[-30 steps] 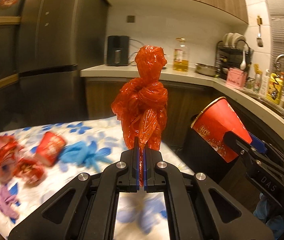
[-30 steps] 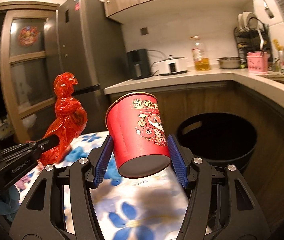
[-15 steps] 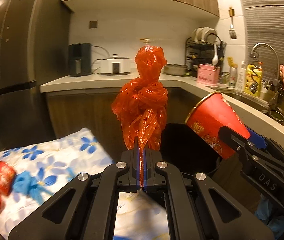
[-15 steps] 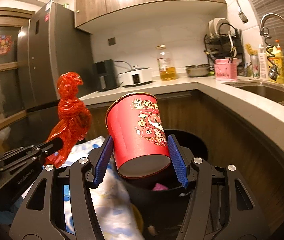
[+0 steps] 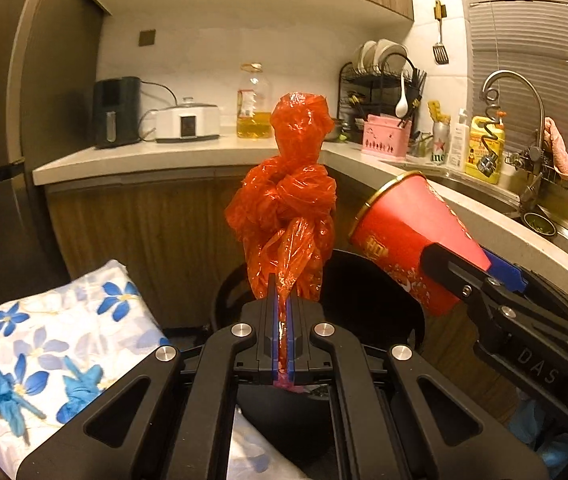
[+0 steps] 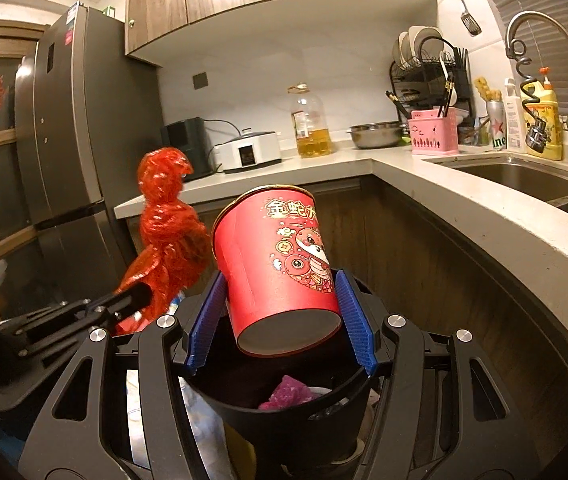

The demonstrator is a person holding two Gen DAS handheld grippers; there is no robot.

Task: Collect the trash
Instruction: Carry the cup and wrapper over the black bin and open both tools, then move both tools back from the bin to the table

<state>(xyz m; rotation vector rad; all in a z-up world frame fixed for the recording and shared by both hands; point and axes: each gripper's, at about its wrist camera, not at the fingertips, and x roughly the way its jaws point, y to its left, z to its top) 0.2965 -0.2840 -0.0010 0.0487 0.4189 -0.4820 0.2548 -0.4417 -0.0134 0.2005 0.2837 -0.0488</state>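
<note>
Now above the black trash bin: left gripper clamped tight on the tail of a knotted red plastic bag, standing upright; right gripper pressing a red paper cup between blue pads, tilted, base toward the camera. Pink scrap inside the bin. Blue gloves at the table edge.

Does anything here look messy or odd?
Only the cup: the right gripper holds it tilted over the bin. Blue scraps litter the flowered cloth. No spill shows.
</note>
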